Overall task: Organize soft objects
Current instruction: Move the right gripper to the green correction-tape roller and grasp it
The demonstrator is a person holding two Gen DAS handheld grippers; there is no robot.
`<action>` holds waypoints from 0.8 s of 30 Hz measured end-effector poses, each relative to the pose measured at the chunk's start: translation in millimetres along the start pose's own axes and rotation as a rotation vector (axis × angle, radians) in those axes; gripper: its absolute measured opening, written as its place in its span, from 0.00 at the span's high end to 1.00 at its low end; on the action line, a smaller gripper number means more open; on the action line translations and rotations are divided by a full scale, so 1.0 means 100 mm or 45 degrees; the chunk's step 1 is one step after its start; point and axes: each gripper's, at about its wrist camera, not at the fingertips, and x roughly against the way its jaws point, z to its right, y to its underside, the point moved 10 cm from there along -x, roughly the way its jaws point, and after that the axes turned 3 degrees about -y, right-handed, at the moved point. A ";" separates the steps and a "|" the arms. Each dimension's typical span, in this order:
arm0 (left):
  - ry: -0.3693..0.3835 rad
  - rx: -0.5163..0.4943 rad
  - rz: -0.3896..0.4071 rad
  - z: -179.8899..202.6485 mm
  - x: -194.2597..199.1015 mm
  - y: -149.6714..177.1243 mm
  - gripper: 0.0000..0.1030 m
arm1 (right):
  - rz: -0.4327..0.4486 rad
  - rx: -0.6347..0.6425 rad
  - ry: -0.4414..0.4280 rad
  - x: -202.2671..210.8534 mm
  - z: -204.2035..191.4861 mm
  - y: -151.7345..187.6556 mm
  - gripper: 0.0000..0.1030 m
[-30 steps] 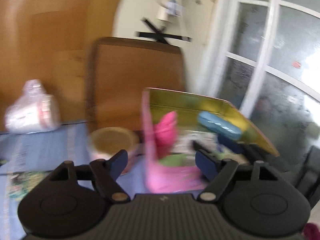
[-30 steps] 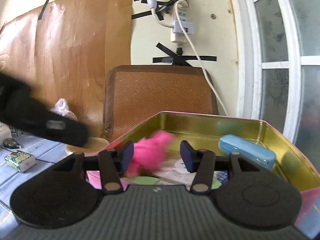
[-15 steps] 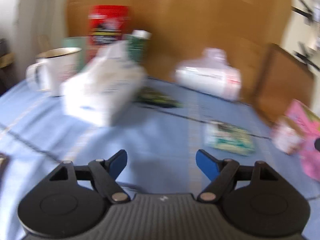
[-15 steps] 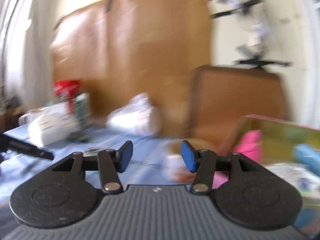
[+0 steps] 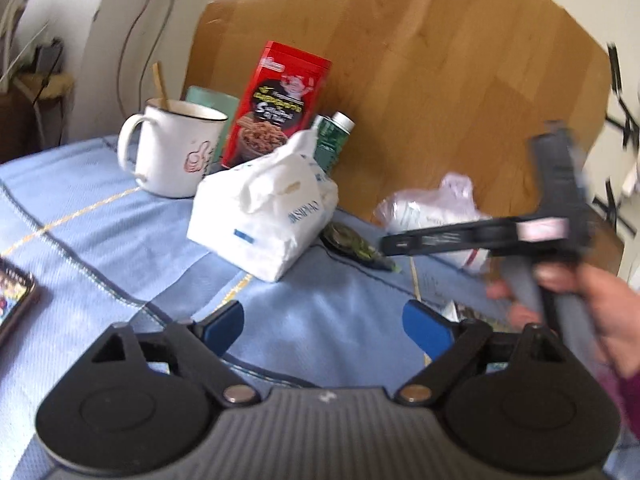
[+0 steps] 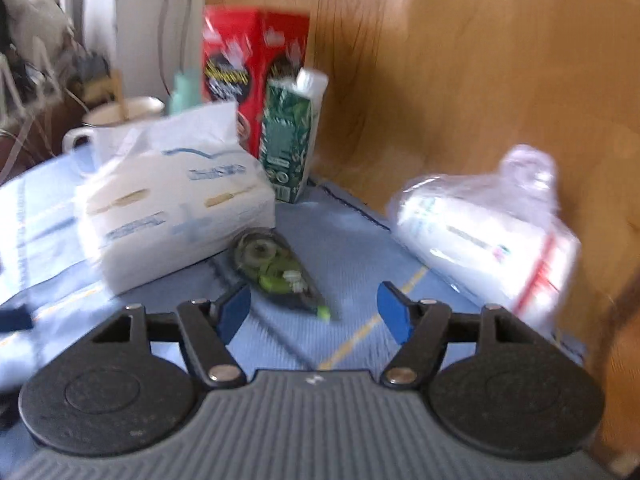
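Both sets of jaws wide open and empty: left gripper [image 5: 323, 322] over bare blue tablecloth [image 5: 100, 224], right gripper [image 6: 313, 307] just short of a green correction-tape dispenser [image 6: 276, 268]. A second ago both pointed into the pink tin with a pink plush between the right jaws; now swung away to the cluttered end of the table, tin and plush out of sight. Probably one soft item delivered and a search begun for the next. Likeliest candidates ahead: the white tissue pack [image 5: 264, 216], near centre in both views, and the clear plastic-wrapped bundle [image 6: 488, 228] by the wooden board [image 6: 460, 60].

Only in the left view: right hand [image 5: 592, 312] gripping its tool at the right edge, a white mug [image 5: 176, 152] seen whole, the edge of a dark object at far left. Only in the right view: the dispenser seen clearly, and the green carton [image 6: 288, 140] shown nearly whole before the red snack box [image 6: 248, 64]. Heavy motion blur, so print unreadable.
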 end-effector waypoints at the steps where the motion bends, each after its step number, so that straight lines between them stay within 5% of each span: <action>1: 0.008 0.009 0.004 0.00 0.01 0.00 0.13 | -0.039 0.000 -0.008 -0.13 -0.01 -0.04 0.30; 5: 0.021 -0.026 0.036 0.04 0.03 -0.01 0.11 | -0.182 0.000 -0.054 -0.49 -0.09 -0.02 0.24; 7: 0.023 -0.035 0.052 0.06 0.05 -0.01 0.08 | -0.167 -0.041 -0.061 -0.54 -0.11 -0.03 0.27; 9: 0.031 -0.026 0.056 0.06 0.06 -0.02 0.08 | -0.164 -0.098 -0.126 -0.53 -0.15 -0.03 0.45; 13: 0.037 -0.002 0.051 0.03 0.05 -0.02 0.08 | -0.149 -0.048 -0.112 -0.36 -0.26 0.04 0.57; 24: 0.012 0.050 0.052 -0.04 0.05 -0.04 0.07 | -0.099 0.044 -0.126 0.38 -0.54 0.61 0.57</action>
